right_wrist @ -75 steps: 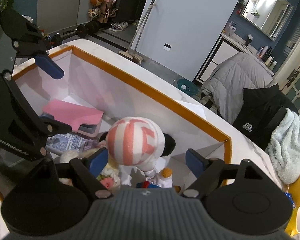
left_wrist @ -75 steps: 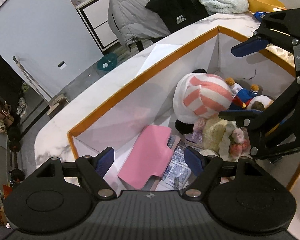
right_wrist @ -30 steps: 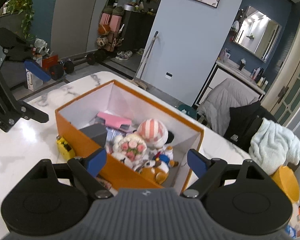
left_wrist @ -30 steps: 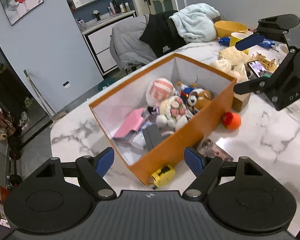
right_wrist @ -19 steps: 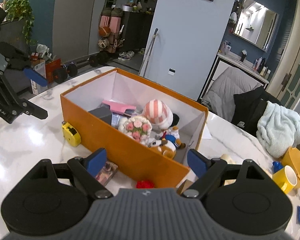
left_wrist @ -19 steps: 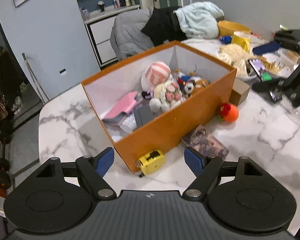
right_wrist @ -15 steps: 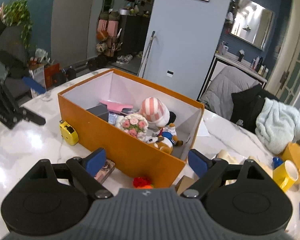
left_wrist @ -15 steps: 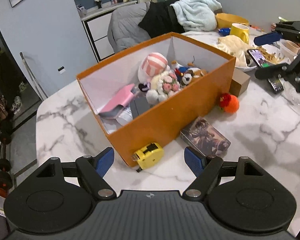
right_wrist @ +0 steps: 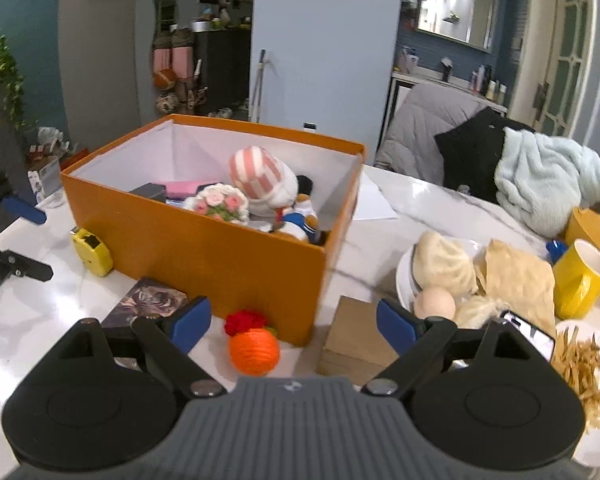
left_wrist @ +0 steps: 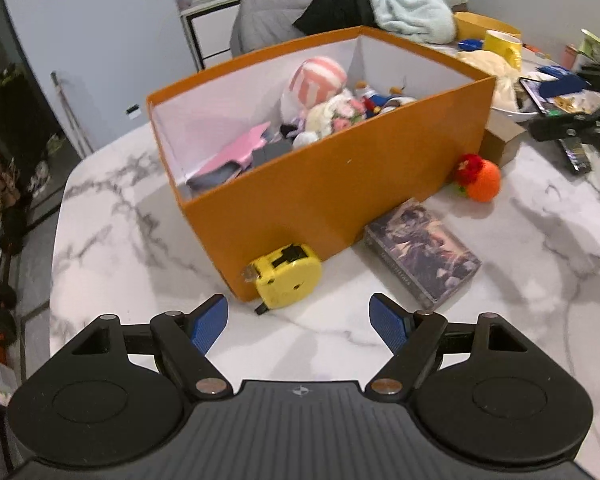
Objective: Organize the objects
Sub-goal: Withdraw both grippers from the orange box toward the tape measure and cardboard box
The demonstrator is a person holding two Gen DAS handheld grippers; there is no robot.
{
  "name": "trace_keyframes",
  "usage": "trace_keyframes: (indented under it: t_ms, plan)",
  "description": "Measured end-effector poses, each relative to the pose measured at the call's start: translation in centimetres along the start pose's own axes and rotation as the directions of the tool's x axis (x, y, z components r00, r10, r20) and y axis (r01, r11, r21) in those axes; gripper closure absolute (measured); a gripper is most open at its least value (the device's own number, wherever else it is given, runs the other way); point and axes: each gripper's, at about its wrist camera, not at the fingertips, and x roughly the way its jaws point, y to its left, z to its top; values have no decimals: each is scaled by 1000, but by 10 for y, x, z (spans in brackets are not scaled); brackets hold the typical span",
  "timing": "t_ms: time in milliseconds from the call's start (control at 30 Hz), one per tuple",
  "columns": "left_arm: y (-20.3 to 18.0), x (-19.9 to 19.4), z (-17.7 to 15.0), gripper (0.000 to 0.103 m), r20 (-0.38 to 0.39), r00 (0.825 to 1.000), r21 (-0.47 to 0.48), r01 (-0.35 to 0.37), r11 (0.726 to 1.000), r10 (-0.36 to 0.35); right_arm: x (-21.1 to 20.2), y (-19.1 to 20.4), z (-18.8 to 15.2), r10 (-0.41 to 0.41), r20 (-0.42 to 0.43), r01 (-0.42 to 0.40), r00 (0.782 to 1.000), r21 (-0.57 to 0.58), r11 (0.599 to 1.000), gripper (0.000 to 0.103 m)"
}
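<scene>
An orange box stands on the marble table and holds plush toys, a pink item and dark items. Against its near wall lie a yellow tape measure, a picture-printed card box and an orange knitted ball with a red top. My left gripper is open just short of the tape measure, nothing between its fingers. My right gripper is open above the knitted ball, empty too.
A small brown carton sits by the orange box's corner. At the right are a bowl of buns and eggs, a yellow mug, a phone and a plate of fries. Clothes hang behind the table.
Both grippers came up out of the box, drew back and have since sunk toward the table. The tape measure, card box and knitted ball have come into view and grown larger.
</scene>
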Motion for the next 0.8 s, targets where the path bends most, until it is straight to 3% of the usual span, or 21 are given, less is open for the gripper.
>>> trace_keyframes:
  t_ms: [233, 433, 600, 800]
  plan:
    - [16, 8, -9, 11, 57, 998, -102, -26, 994, 32, 0, -5, -6, 31, -26, -30, 999, 42, 999, 11]
    - [16, 25, -15, 11, 47, 999, -206, -3, 979, 13, 8, -8, -11, 34, -38, -31, 999, 75, 997, 11]
    - [7, 28, -9, 9, 86, 995, -229, -31, 973, 52, 12, -11, -15, 30, -50, -25, 998, 88, 996, 11]
    - [5, 39, -4, 8, 72, 995, -261, -52, 964, 73, 18, -12, -20, 8, -50, -3, 999, 98, 995, 11]
